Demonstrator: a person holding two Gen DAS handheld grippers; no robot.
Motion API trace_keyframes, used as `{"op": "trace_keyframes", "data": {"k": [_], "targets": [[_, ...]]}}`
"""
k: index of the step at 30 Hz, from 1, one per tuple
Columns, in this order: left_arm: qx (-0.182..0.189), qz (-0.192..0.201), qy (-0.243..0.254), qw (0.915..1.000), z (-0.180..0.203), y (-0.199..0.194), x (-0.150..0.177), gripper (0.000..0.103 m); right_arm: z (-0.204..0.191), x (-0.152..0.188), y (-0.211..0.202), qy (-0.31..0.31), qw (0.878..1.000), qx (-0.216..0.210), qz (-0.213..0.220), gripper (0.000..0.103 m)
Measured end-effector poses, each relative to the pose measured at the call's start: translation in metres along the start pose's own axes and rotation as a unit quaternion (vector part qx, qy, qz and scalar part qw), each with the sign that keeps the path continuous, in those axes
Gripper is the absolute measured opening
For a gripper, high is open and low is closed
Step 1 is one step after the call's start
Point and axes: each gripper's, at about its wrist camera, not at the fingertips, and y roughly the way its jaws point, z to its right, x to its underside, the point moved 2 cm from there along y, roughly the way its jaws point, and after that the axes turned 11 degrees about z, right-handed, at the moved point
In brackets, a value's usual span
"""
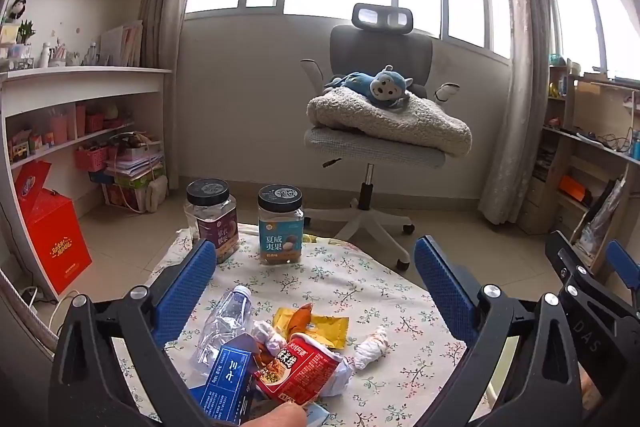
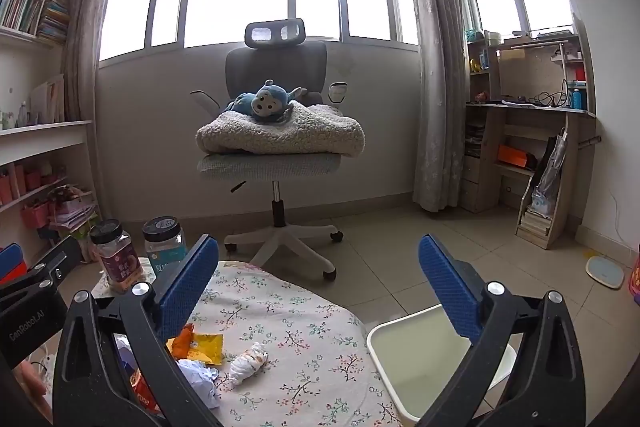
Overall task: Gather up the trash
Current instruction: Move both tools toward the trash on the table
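The trash lies in a loose heap on a low table covered with a floral cloth [image 1: 360, 279]: a crushed clear plastic bottle [image 1: 226, 327] with a pale blue cap, a dark blue carton [image 1: 228, 383] leaning against it, a red snack packet [image 1: 298, 367], a yellow wrapper [image 1: 320, 327] with an orange scrap on top of it, and a twisted white wad of tissue [image 1: 372, 347] lying a little apart to the right of the rest. More crumpled white paper [image 2: 200, 379] sits beside the red packet. At the far edge of the table stand two lidded clear jars, one with a maroon label [image 1: 212, 223] and one with a teal label [image 1: 280, 223], both upright and close together. The left gripper [image 1: 316, 291] hovers over the heap with its blue pads spread wide and nothing between them; a fingertip shows at the bottom edge of its view, near the red packet. The right gripper [image 2: 320, 287] hangs over the right side of the table, its pads equally wide apart and holding nothing. Just off the table's right edge, below that gripper, sits a white bin [image 2: 400, 331] with its mouth open. Beyond the table an office chair [image 2: 276, 67] faces the room, carrying a folded fleecy blanket [image 2: 280, 135] and a blue plush monkey [image 2: 268, 101] on top. Shelves of books and boxes line the left wall, a wooden desk unit [image 2: 528, 131] stands at the right, and curtained windows fill the back.
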Motion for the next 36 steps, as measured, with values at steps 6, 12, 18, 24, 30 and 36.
{"op": "trace_keyframes", "data": {"k": [6, 12, 18, 24, 30, 36], "targets": [[-0.003, 0.002, -0.001, 1.0, 0.007, 0.002, 0.008, 0.096, 0.003, -0.003, 0.0, 0.0, 1.0, -0.001, 0.0, 0.096], [-0.002, 0.002, 0.001, 1.0, 0.004, 0.002, 0.008, 0.096, 0.003, -0.003, 0.0, 0.001, 1.0, -0.002, 0.0, 0.096], [-0.002, 0.003, 0.001, 1.0, 0.003, 0.002, 0.01, 0.096, 0.002, -0.002, 0.0, 0.001, 1.0, -0.001, 0.0, 0.096], [-0.001, 0.001, 0.002, 1.0, 0.006, 0.002, 0.008, 0.096, 0.002, 0.0, 0.0, 0.002, 1.0, -0.001, 0.001, 0.096], [-0.001, 0.003, 0.001, 1.0, 0.005, 0.001, 0.009, 0.096, 0.0, -0.002, 0.0, -0.001, 1.0, -0.001, 0.001, 0.096], [-0.003, -0.001, 0.004, 1.0, 0.002, 0.004, 0.013, 0.096, 0.001, -0.001, 0.0, 0.0, 1.0, -0.001, 0.003, 0.096]]}}
